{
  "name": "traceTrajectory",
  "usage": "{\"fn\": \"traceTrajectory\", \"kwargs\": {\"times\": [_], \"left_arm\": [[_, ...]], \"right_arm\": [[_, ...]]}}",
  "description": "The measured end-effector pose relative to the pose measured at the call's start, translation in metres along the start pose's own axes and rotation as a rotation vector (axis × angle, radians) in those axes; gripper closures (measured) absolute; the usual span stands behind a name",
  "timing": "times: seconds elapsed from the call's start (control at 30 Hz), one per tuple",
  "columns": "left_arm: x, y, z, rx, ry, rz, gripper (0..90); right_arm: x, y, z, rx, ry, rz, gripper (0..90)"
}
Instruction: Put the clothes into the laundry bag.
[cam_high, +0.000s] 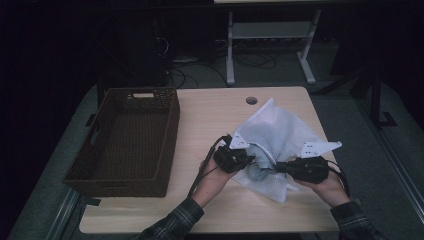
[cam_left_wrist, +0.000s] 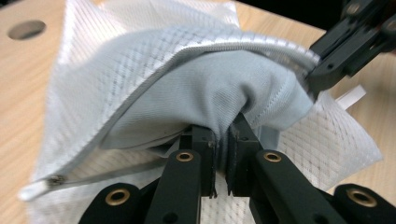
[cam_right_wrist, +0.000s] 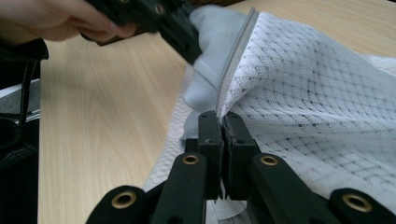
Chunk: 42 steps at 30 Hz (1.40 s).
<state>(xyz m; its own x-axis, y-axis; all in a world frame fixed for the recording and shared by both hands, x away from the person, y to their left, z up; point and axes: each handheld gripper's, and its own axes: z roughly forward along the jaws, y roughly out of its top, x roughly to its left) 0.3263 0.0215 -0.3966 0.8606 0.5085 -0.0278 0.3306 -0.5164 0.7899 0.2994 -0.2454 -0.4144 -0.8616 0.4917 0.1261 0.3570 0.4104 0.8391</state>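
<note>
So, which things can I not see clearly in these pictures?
- Grey cloth: its far part, left gripper view, hidden inside the mesh bag.
- Basket: its contents, high view, too dark.
- Left tongs and right tongs: what the tips pinch, covered by fabric.

Lab or office workroom, dim, pale wooden desk (cam_high: 210, 120) with cable hole (cam_high: 251, 100) near far edge, white-framed bench (cam_high: 270, 30) behind, tangled cables (cam_high: 200, 67) on grey floor

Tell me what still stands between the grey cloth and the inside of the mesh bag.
Nothing visible does. The right claw is shut on the zipper edge of the mesh bag, holding its mouth open, and the left claw is shut on the grey cloth, already partly inside that opening.
</note>
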Motion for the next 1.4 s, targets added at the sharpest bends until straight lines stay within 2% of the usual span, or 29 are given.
{"fn": "traceTrajectory", "kwargs": {"times": [0.13, 0.23, 0.3, 0.37, 0.47, 0.57, 0.73, 0.83, 0.9, 1.03, 1.27, 1.33, 1.4], "left_arm": [[-0.003, 0.005, -0.014, -0.022, 0.005, 0.008, 84.7], [-0.007, 0.01, -0.013, -0.02, 0.011, 0.03, 84.6], [-0.008, 0.012, -0.006, -0.012, 0.008, 0.035, 84.6], [-0.009, 0.014, 0.011, 0.004, -0.001, 0.035, 84.6], [-0.01, 0.015, 0.026, 0.02, 0.005, 0.034, 84.6], [-0.008, 0.017, 0.041, 0.029, 0.029, 0.027, 84.6], [0.0, 0.019, 0.058, 0.037, 0.065, 0.0, 84.7], [0.004, 0.017, 0.065, 0.025, 0.067, -0.027, 84.6], [0.005, 0.016, 0.069, 0.016, 0.066, -0.031, 84.5], [0.004, 0.011, 0.075, 0.005, 0.049, -0.035, 82.6], [-0.001, -0.003, 0.087, 0.045, -0.016, -0.021, 79.4], [0.0, -0.005, 0.086, 0.041, -0.028, -0.017, 76.6], [0.001, -0.006, 0.084, 0.04, -0.047, -0.013, 69.2]], "right_arm": [[0.003, 0.004, 0.001, -0.012, 0.015, -0.014, 87.0], [0.005, 0.007, 0.002, -0.023, 0.027, -0.029, 87.0], [0.008, 0.008, 0.0, -0.024, 0.027, -0.035, 87.0], [0.009, 0.008, -0.002, -0.026, 0.025, -0.035, 87.0], [0.008, 0.007, -0.005, -0.029, 0.028, -0.032, 87.0], [0.006, 0.005, -0.006, -0.026, 0.036, -0.032, 87.5], [0.006, 0.004, -0.007, -0.022, 0.057, -0.028, 87.6], [0.006, 0.004, -0.007, -0.022, 0.061, -0.027, 87.6], [0.005, 0.003, -0.007, -0.021, 0.059, -0.024, 87.6], [0.004, 0.003, -0.006, -0.021, 0.055, -0.02, 87.4], [0.003, 0.002, -0.006, -0.031, 0.047, -0.018, 87.4], [0.002, 0.002, -0.007, -0.033, 0.046, -0.017, 87.4], [0.002, 0.002, -0.007, -0.037, 0.046, -0.015, 87.4]]}}
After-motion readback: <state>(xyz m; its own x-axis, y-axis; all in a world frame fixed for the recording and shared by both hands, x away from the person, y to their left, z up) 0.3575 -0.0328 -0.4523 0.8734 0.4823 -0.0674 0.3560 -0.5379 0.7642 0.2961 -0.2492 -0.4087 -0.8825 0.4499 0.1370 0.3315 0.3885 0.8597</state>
